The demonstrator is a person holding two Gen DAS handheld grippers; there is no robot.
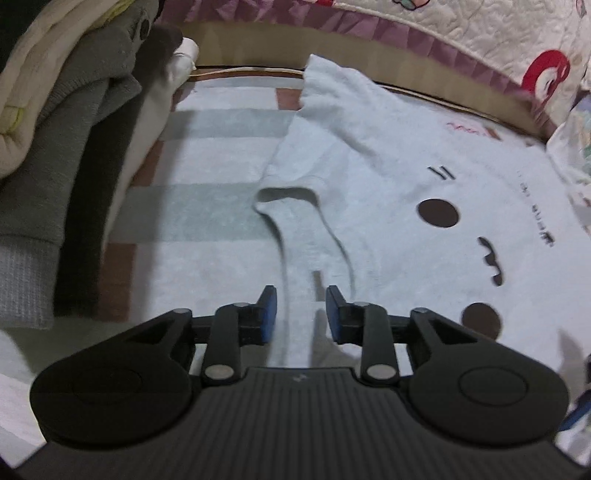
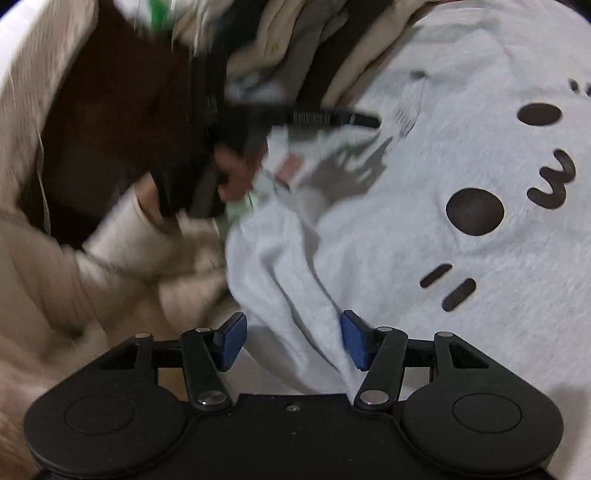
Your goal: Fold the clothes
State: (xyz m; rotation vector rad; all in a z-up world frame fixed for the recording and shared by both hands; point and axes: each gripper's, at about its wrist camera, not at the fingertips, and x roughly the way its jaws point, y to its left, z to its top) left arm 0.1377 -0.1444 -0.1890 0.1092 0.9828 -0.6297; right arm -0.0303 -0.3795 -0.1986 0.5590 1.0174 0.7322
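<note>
A light grey sweatshirt (image 1: 388, 177) with a brown cat-face print lies spread on a striped mat (image 1: 207, 206). One sleeve (image 1: 306, 236) runs toward me, and its end lies under and between the fingers of my left gripper (image 1: 300, 310), which is open. In the right wrist view the same sweatshirt (image 2: 424, 229) fills the right side, with a bunched fold (image 2: 295, 295) reaching between the blue pads (image 2: 354, 339). My right gripper (image 2: 293, 339) is open around that fold. A hand (image 2: 229, 173) in a beige sleeve holds a blurred black tool beyond it.
Stacked grey, cream and dark clothes (image 1: 55, 129) rise at the left of the mat. A quilt with a purple border (image 1: 480, 37) lies behind a tan rim (image 1: 258, 33). A heap of mixed clothes (image 2: 277, 37) sits beyond the sweatshirt.
</note>
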